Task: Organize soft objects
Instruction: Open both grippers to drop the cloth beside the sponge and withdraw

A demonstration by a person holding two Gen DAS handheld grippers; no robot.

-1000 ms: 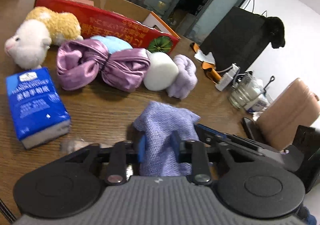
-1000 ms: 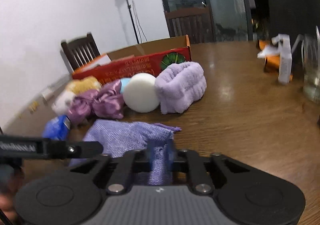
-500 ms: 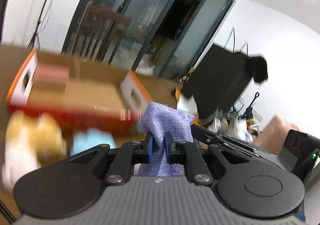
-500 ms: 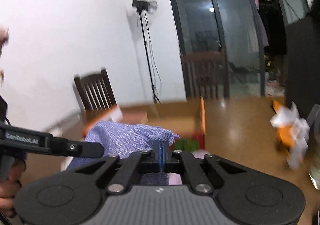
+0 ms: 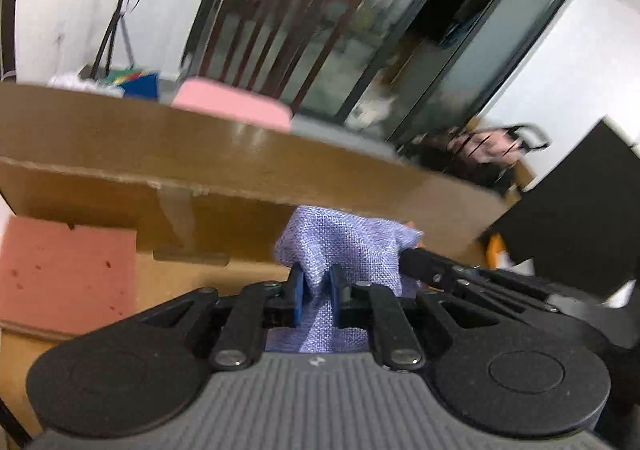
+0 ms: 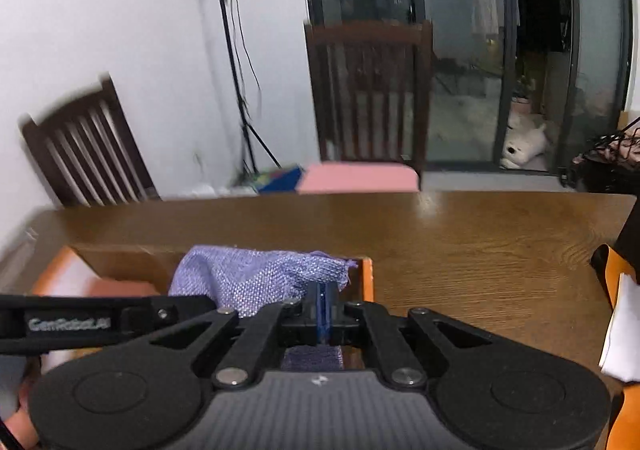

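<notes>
The left gripper (image 5: 316, 292) has its two blue pads pinched tight on a fold of one lilac woven cloth (image 5: 344, 246), which bunches up above the pads and hangs down behind them. The right gripper (image 6: 322, 308) is clamped on the same cloth (image 6: 256, 278) at its other edge, its pads pressed so close that only a thin sliver of fabric shows between them. So one cloth is held by two grippers, stretched between them above one open cardboard box (image 5: 240, 170). In the left view the box's brown flap runs across the frame just behind the cloth, and one pink sponge-like block (image 5: 68, 274) lies inside the box at the left. In the right view the box (image 6: 367, 278) shows an orange rim at its near right corner, and the cloth hangs over the box's inside, near that corner. The box stands on one brown wooden table (image 6: 480, 242). Beyond the table stand two dark wooden chairs: one (image 6: 86, 146) at the left against the white wall, one (image 6: 370, 90) in the middle before the glass doors, with a pink cushion (image 6: 358, 178) on its seat. One white plush toy (image 6: 524, 144) lies on the floor behind the glass.
</notes>
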